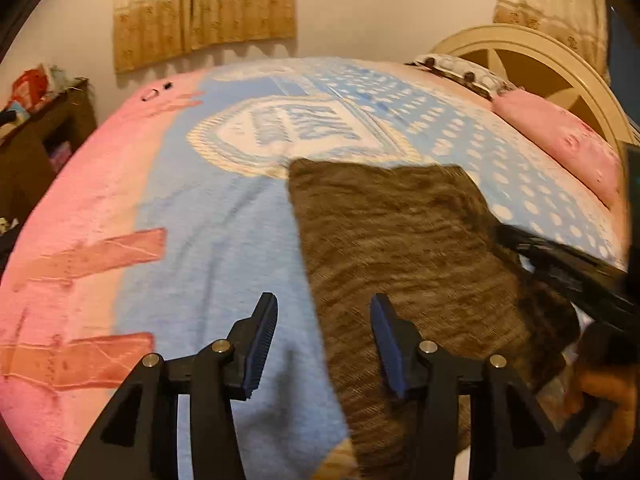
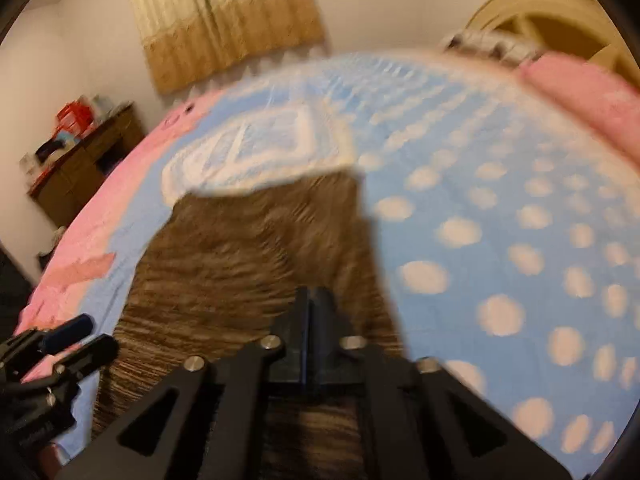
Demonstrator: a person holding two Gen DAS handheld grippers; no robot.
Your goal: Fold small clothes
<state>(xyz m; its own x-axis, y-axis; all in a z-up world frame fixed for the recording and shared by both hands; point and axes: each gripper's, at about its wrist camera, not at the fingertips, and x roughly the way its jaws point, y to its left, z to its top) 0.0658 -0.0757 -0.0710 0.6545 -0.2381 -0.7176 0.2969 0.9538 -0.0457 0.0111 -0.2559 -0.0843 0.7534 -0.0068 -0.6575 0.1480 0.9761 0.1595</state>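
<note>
A brown striped knit garment (image 1: 404,240) lies flat on the blue and pink blanket (image 1: 224,216) of a bed. My left gripper (image 1: 324,312) is open and empty, just above the garment's left edge near its front. My right gripper (image 2: 310,300) has its jaws closed together over the garment (image 2: 248,240); blur hides whether cloth is pinched between them. The right gripper also shows at the right of the left wrist view (image 1: 568,264), over the garment's right side. The left gripper shows at the lower left of the right wrist view (image 2: 68,340).
A pink pillow (image 1: 568,140) and a cream headboard (image 1: 532,56) are at the far right. A dark wooden dresser (image 2: 80,168) with clutter stands at the left by the wall. Curtains (image 1: 204,8) hang behind the bed.
</note>
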